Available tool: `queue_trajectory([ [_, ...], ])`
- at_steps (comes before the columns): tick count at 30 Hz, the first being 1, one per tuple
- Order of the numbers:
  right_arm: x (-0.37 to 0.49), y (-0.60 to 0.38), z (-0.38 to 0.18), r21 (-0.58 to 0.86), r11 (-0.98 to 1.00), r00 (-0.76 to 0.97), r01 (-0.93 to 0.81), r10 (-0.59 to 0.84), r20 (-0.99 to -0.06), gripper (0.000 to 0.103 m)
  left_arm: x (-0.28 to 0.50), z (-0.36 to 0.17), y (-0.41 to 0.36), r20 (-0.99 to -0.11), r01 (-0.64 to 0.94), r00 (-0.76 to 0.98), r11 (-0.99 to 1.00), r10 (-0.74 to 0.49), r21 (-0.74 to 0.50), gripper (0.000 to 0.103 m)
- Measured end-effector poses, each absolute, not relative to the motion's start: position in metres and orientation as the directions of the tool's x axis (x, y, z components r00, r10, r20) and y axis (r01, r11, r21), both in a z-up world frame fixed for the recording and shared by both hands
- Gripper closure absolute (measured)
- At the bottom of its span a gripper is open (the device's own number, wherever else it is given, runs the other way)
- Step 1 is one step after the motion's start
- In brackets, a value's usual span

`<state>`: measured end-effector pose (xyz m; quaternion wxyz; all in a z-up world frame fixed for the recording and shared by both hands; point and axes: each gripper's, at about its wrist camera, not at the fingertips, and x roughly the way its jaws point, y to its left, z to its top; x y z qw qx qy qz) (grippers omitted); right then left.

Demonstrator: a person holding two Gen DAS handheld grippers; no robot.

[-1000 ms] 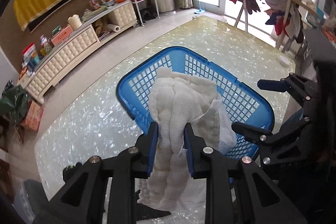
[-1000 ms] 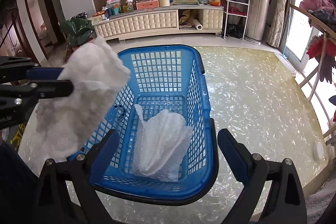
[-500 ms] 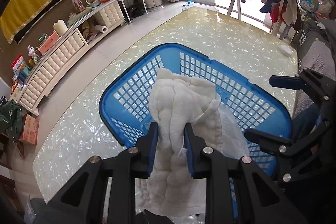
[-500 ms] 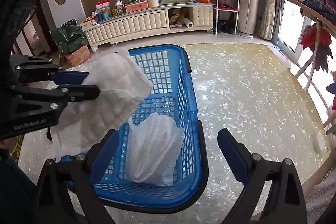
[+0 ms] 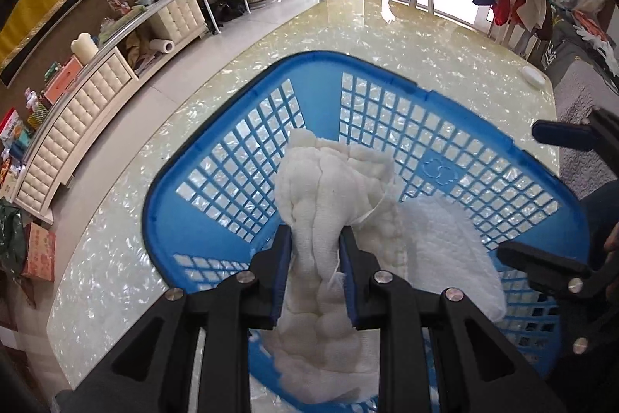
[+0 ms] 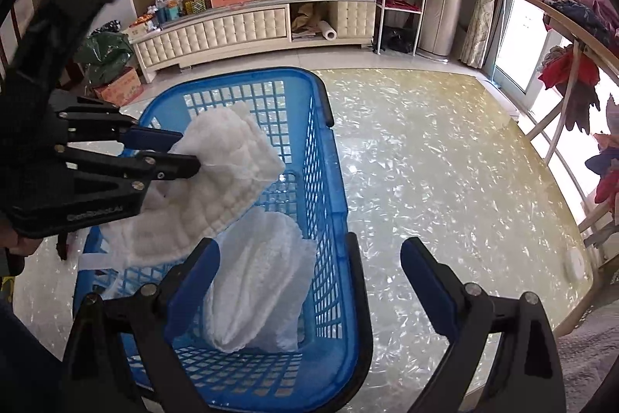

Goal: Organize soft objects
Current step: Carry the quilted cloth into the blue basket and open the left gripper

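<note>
Since the earlier frames the white quilted cotton cloth (image 5: 325, 204) had been carried by the left gripper (image 5: 315, 258) from beside the blue plastic lattice basket (image 6: 321, 149) to a place over its opening; the cloth was clenched between the left jaws, its free end hanging below and behind them, apparently draped over the near rim; a second white folded cloth (image 6: 259, 281) was already lying inside the basket, below and ahead of the left jaws; the right gripper (image 6: 309, 281) was held released and empty, its jaws spread astride the basket's near wall; one cloth was thus judged stowed, and the held one was still to be lowered and let go; no further soft items were seen on the pearly yellow table top (image 6: 445, 161).
</note>
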<state>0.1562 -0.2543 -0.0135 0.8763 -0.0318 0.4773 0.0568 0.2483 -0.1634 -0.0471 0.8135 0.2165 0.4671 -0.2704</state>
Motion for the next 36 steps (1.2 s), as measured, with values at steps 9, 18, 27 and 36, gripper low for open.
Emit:
queue_trajectory([
  [9, 0.164, -0.252, -0.018, -0.007, 0.993, 0.517, -0.119, 0.056, -0.854, 0.009, 0.272, -0.065, -0.172, -0.898, 0.686, 0.379, 0.719, -0.225, 0.109, 0.081],
  [18, 0.165, -0.251, -0.023, -0.012, 0.994, 0.503, -0.112, 0.046, -0.863, 0.009, 0.276, -0.070, -0.176, -0.907, 0.721, 0.365, 0.680, -0.211, 0.132, 0.080],
  [27, 0.168, -0.256, -0.022, 0.008, 0.994, 0.498, -0.105, 0.060, -0.865, 0.009, 0.271, -0.067, -0.178, -0.900, 0.723, 0.394, 0.668, -0.188, 0.178, 0.065],
  [36, 0.167, -0.260, -0.022, 0.014, 0.995, 0.504, -0.099, 0.063, -0.861, 0.009, 0.267, -0.056, -0.174, -0.879, 0.696, 0.442, 0.687, -0.182, 0.208, 0.034],
])
